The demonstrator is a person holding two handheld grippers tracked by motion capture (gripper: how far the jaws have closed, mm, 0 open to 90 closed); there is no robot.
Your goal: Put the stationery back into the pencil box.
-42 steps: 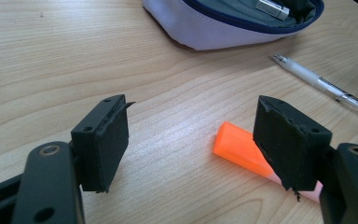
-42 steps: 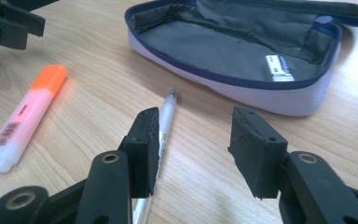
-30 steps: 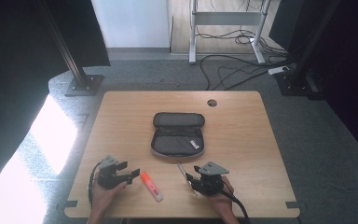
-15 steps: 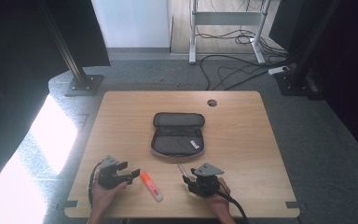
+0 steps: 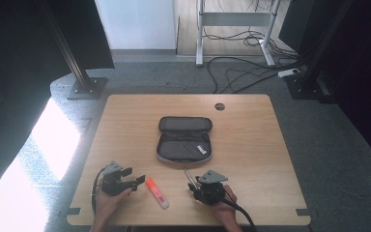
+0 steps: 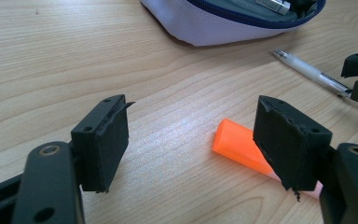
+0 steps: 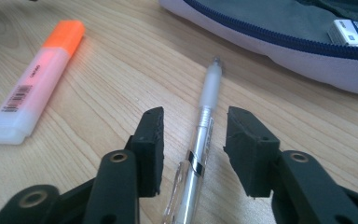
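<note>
Pen between right tongs (untouched), jaws apart

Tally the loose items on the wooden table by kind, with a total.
Pencil cases: 1, an open grey fabric pencil case with blue zip
Highlighters: 1, an orange plastic highlighter
Pens: 1, a clear plastic pen
Small white items in the case: 1
Total: 4

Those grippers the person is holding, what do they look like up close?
Each is a black hand-held tool. The left gripper and right gripper each end in two chunky black jaws faced with dark, rough-edged foam pads, fixed by brass-ringed bolts. A grey three-cornered plate tops each, and a black cable trails behind.
</note>
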